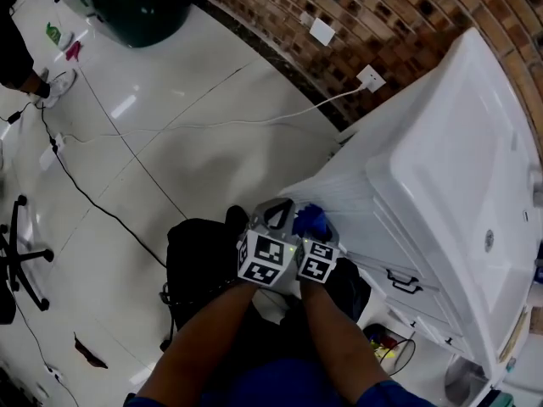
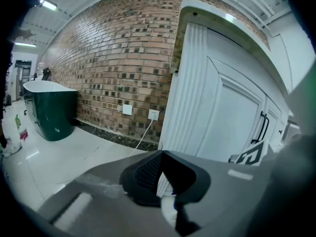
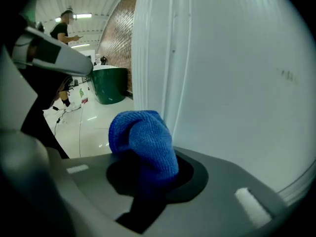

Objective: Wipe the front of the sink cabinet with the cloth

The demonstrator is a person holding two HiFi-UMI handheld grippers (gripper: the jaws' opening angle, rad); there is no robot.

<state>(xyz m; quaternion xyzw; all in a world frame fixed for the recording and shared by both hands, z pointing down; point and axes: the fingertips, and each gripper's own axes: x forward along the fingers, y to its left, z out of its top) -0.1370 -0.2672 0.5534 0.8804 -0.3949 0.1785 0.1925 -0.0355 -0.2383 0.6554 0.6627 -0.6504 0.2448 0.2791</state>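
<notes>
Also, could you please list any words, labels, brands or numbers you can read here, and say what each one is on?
No text can be read in any view.
cubes: only black-and-white square patterns, no letters or digits.
green bottle: any label is too small to read.
cabinet and cloth: no print shows.

Your head view is evenly, brightly lit; the glossy floor carries soft glare patches. Ceiling strip lights brighten both gripper views, whose corners fall black under fisheye bending. The nearest foreground blurs there, and the white sink cabinet washes out pale.
</notes>
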